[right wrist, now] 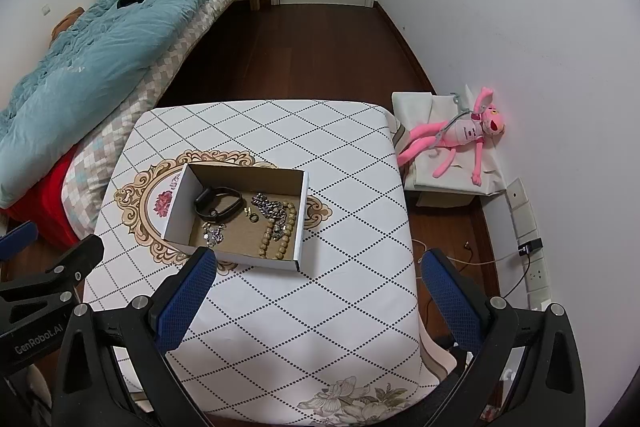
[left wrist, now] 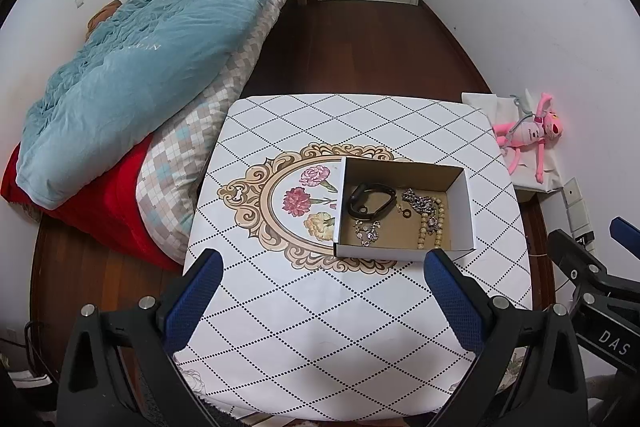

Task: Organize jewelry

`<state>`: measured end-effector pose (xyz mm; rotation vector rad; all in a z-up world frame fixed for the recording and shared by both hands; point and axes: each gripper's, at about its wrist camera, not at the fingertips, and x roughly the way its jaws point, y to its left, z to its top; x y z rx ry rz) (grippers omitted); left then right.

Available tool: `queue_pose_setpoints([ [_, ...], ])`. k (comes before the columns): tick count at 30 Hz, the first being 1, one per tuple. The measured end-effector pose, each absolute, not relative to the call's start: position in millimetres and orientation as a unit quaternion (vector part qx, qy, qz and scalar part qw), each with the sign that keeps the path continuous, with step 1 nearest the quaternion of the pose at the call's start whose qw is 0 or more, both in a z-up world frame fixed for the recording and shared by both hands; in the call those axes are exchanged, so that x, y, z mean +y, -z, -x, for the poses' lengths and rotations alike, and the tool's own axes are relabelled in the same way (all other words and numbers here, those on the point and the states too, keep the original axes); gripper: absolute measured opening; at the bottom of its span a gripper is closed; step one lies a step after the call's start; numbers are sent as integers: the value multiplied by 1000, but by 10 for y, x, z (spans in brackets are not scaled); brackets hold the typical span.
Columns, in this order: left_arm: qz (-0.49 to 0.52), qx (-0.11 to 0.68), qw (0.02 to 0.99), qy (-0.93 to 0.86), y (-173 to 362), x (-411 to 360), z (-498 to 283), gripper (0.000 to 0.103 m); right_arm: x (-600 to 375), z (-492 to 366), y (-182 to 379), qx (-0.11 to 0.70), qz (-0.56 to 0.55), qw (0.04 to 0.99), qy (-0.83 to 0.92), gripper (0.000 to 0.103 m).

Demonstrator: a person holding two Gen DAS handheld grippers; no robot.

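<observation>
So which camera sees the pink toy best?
The right wrist view: the pink plush toy lies whole and large against the wall. The left wrist view shows it smaller, near the picture's edge.

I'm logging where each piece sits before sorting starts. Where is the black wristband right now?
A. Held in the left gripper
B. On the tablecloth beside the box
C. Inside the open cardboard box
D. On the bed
C: the black wristband lies on the floor of the open cardboard box, near its far left corner, while the left gripper and right gripper are both open and hold nothing.
</observation>
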<state>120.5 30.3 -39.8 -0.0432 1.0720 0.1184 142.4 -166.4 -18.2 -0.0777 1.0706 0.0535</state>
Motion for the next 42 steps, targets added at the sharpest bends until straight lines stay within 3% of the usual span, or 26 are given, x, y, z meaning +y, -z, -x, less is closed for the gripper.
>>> queue_pose_setpoints([
  [42,21,507,860,-52,298,241,-1151,103,-1701,-1387,144,510,39,859,-27,103],
])
